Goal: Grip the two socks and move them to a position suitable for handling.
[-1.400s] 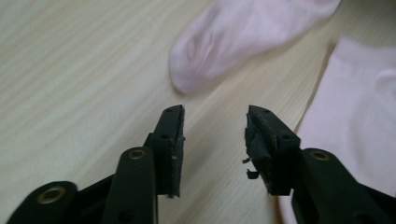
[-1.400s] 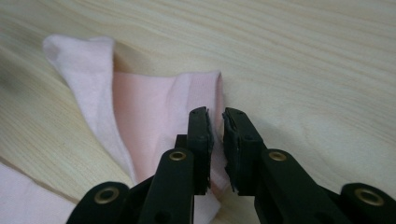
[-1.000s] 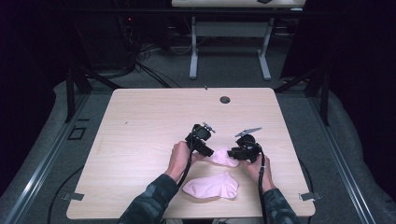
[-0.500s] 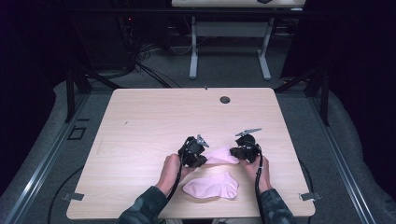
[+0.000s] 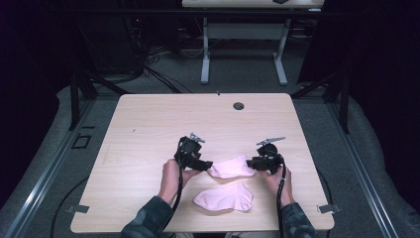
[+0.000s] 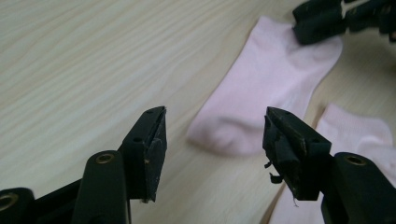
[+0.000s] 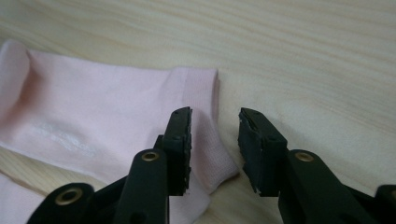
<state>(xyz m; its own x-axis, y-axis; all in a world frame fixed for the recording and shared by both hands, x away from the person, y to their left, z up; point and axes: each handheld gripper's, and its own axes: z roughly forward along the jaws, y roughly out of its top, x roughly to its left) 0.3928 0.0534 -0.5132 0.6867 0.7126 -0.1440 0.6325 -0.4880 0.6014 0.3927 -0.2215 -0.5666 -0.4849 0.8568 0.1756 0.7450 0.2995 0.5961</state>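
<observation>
Two pink socks lie on the wooden table (image 5: 148, 129). The farther sock (image 5: 230, 167) is spread flat between my grippers; the nearer sock (image 5: 224, 198) lies by the front edge. My left gripper (image 5: 205, 165) sits just left of the farther sock's toe (image 6: 261, 93); its jaws have just been opening and nothing is between them (image 6: 215, 130). My right gripper (image 5: 251, 162) is at the sock's cuff (image 7: 201, 88). Its jaws (image 7: 215, 126) have just been opening and stand apart over the cuff's edge without pinching it. The nearer sock (image 6: 355, 135) shows to the right of the left jaws.
A round cable hole (image 5: 238, 105) sits near the table's far edge. Bare wood stretches left of and beyond the socks. Another table's white legs (image 5: 205, 54) stand on the grey floor behind. The person's sleeves come in at the front edge.
The left gripper came down to the farther sock, then drew back left with its jaws wider. The right jaws have parted at the cuff. The sock now lies stretched out flat.
</observation>
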